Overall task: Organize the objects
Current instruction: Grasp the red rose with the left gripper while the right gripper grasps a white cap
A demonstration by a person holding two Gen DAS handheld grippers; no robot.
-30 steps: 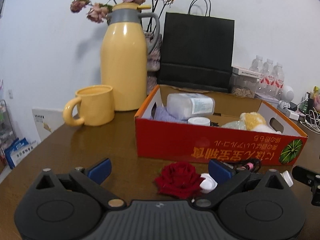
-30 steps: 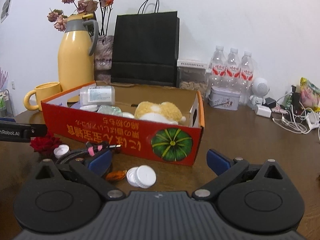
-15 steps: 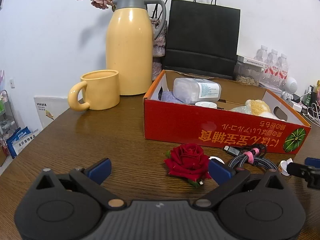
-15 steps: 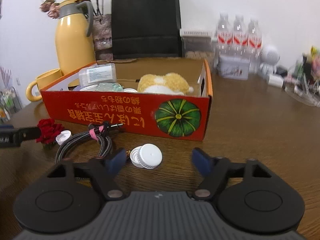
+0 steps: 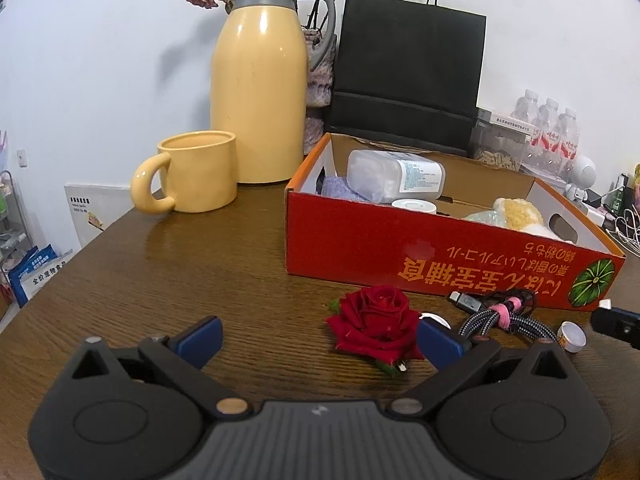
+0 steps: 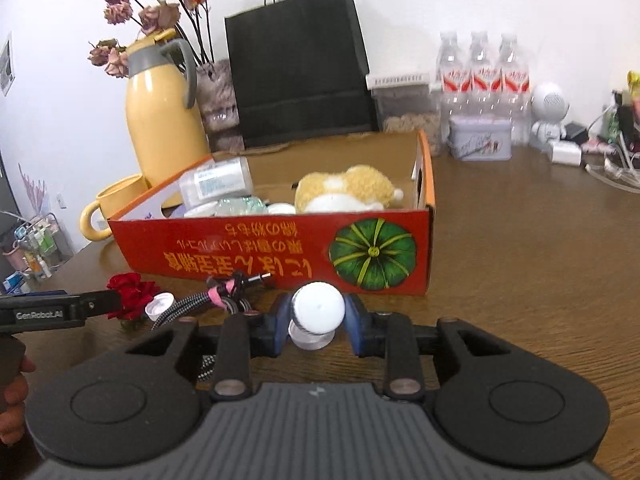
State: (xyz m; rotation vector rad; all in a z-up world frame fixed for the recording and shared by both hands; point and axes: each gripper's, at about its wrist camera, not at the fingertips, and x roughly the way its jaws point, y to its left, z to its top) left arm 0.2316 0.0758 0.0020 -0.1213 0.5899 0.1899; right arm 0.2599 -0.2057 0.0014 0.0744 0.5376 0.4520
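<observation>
In the right wrist view my right gripper is closing on a round white cap; both blue pads touch its sides. A second white cap lies just under it on the table. The red cardboard box stands right behind, holding a plush toy and a clear plastic bottle. My left gripper stands open low over the table, with a red rose lying just inside its right finger, untouched. A braided cable bundle lies right of the rose.
A yellow thermos, a yellow mug and a black paper bag stand behind the box. Water bottles, a tin and chargers crowd the back right. A small white cap lies beside the rose.
My right gripper has closed from wide open onto the white cap and rolled a little. In the left view the rose now lies farther out ahead of the fingers, which stay open.
</observation>
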